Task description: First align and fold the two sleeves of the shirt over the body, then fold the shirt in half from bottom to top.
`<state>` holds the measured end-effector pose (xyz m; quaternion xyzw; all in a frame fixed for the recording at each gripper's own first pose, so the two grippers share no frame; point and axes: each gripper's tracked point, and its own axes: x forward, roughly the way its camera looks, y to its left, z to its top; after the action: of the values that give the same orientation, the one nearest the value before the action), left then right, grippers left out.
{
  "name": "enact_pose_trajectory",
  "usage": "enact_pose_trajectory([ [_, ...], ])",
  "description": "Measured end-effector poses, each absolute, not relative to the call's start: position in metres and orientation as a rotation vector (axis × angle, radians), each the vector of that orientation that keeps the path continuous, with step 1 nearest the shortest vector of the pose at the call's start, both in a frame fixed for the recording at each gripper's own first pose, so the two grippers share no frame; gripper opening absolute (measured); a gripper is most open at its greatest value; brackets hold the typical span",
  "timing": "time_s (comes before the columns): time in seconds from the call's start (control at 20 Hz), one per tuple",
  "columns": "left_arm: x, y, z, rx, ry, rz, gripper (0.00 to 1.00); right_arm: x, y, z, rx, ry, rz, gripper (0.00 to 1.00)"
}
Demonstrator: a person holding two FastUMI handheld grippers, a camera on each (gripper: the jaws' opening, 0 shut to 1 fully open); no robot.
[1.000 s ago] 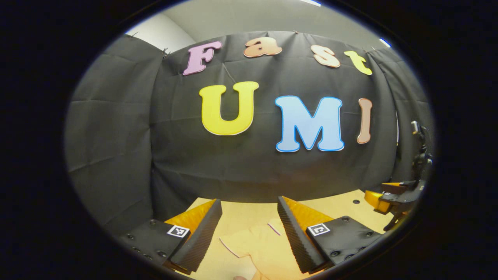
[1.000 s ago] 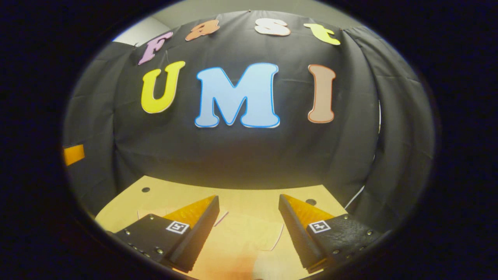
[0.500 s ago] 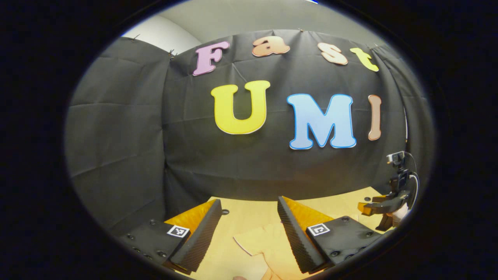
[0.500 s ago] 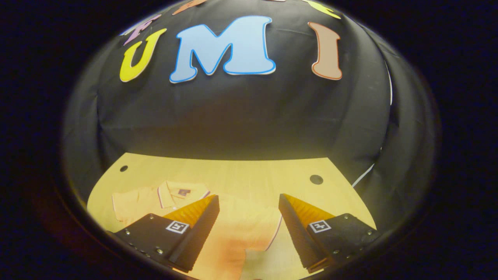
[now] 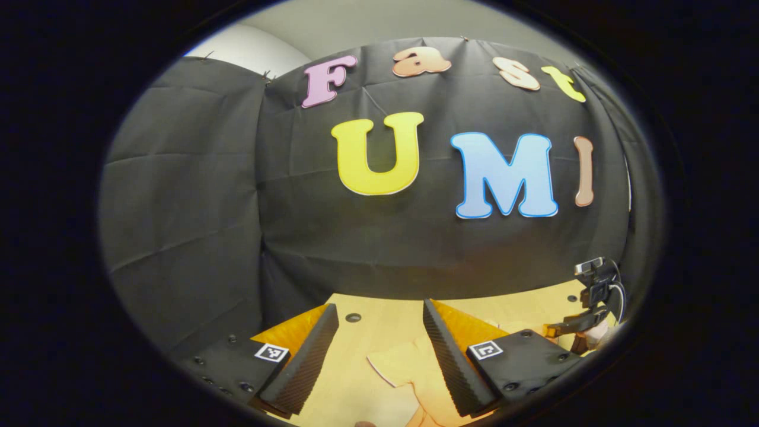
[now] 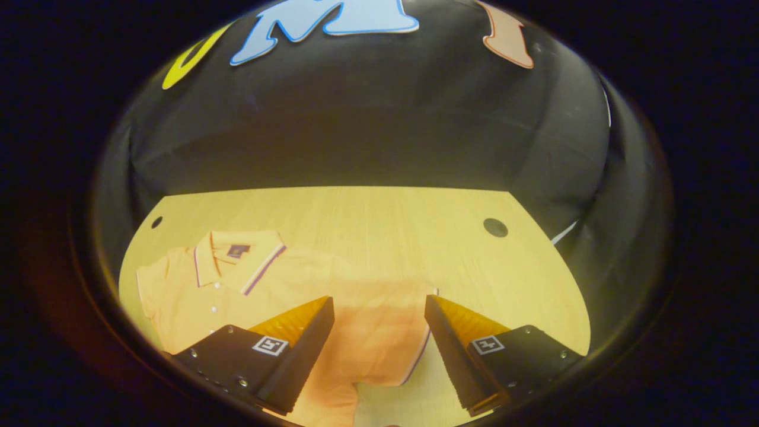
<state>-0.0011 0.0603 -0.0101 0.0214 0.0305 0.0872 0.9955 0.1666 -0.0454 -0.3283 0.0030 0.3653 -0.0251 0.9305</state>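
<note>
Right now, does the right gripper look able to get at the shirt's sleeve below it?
Probably yes. The right gripper is open, the sleeve lies flat on the table between its fingers, and nothing lies across it.

Bare table (image 6: 379, 237) runs wide open from the shirt (image 6: 296, 290) to the cloth wall (image 6: 367, 136) behind. Nothing stands on it, just a couple of small holes (image 6: 495, 227) in the top.
</note>
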Motion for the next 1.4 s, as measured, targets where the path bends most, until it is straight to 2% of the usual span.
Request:
enact_pose_trajectory([
  [0.4, 0.012, 0.059, -0.017, 0.034, 0.084, 0.174, 0.95, 0.152, -0.051, -0.376, 0.039, 0.888, -0.076, 0.97],
  [0.6, 0.014, 0.056, -0.02, 0.017, 0.089, 0.168, 0.94, 0.156, -0.052, -0.377, 0.095, 0.865, -0.083, 0.97],
  [0.7, 0.015, 0.054, -0.023, 0.01, 0.093, 0.163, 0.94, 0.158, -0.045, -0.372, 0.087, 0.856, -0.065, 0.94],
  [0.8, 0.016, 0.053, -0.024, 0.006, 0.096, 0.158, 0.94, 0.161, -0.039, -0.374, 0.098, 0.849, -0.051, 0.69],
  [0.85, 0.016, 0.053, -0.025, 0.004, 0.098, 0.157, 0.96, 0.162, -0.036, -0.374, 0.103, 0.848, -0.047, 0.44],
  [1.05, 0.017, 0.055, -0.026, -0.002, 0.106, 0.167, 0.95, 0.166, -0.036, -0.369, 0.1, 0.858, -0.069, 0.06],
  [1.15, 0.017, 0.057, -0.027, -0.002, 0.107, 0.175, 0.95, 0.167, -0.033, -0.365, 0.079, 0.873, -0.076, 0.05],
  [1.2, 0.017, 0.06, -0.027, -0.002, 0.107, 0.178, 0.95, 0.169, -0.03, -0.355, 0.062, 0.86, -0.082, 0.01],
  [1.4, 0.014, 0.066, -0.028, -0.011, 0.105, 0.189, 0.95, 0.181, -0.001, -0.323, -0.057, 0.752, -0.032, 0.0],
])
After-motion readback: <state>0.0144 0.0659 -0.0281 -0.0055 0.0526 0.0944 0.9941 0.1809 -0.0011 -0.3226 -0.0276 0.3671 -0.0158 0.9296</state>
